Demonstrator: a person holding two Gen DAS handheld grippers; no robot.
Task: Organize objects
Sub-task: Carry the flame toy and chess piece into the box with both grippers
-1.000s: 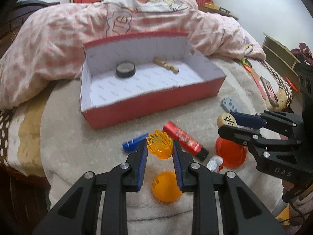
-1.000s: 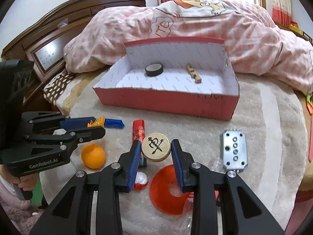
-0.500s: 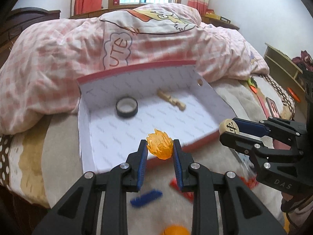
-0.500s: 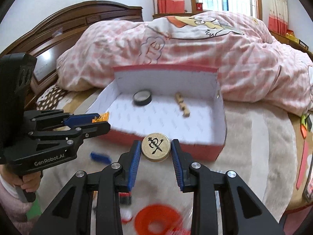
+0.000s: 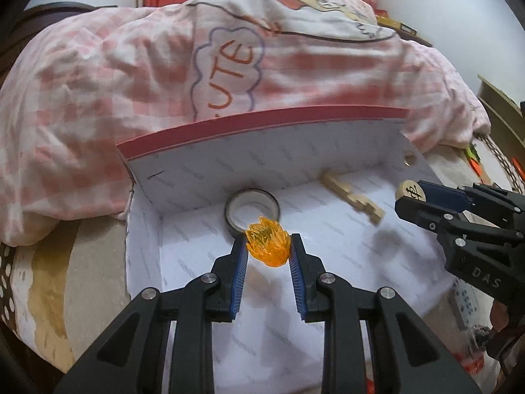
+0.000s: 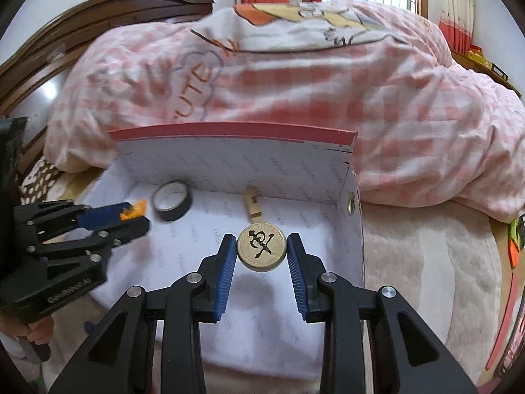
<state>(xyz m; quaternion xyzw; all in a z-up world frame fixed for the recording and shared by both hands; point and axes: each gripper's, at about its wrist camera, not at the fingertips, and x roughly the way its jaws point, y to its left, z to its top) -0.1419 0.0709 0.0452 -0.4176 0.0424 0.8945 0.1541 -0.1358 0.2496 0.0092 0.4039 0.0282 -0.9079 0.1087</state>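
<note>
A red box with a white inside (image 5: 262, 121) (image 6: 229, 129) stands on the bed. My left gripper (image 5: 267, 249) is shut on an orange translucent flame-shaped piece (image 5: 267, 246) and holds it above the box floor; it also shows in the right wrist view (image 6: 133, 211). My right gripper (image 6: 261, 249) is shut on a round wooden chess piece (image 6: 261, 246) with a black character, above the box's right half; it also shows in the left wrist view (image 5: 410, 192). A black tape roll (image 5: 251, 208) (image 6: 172, 200) and a wooden block (image 5: 352, 200) (image 6: 252, 208) lie in the box.
A pink checked quilt (image 5: 131, 65) (image 6: 328, 82) is piled behind the box. A beige fleece blanket (image 6: 426, 262) covers the bed to the right. A dark wooden headboard (image 6: 82, 32) stands at the left. Small orange and green items (image 6: 516, 236) lie at the far right.
Both grippers have moved forward from above the loose items on the blanket to above the inside of the box, each still holding its piece.
</note>
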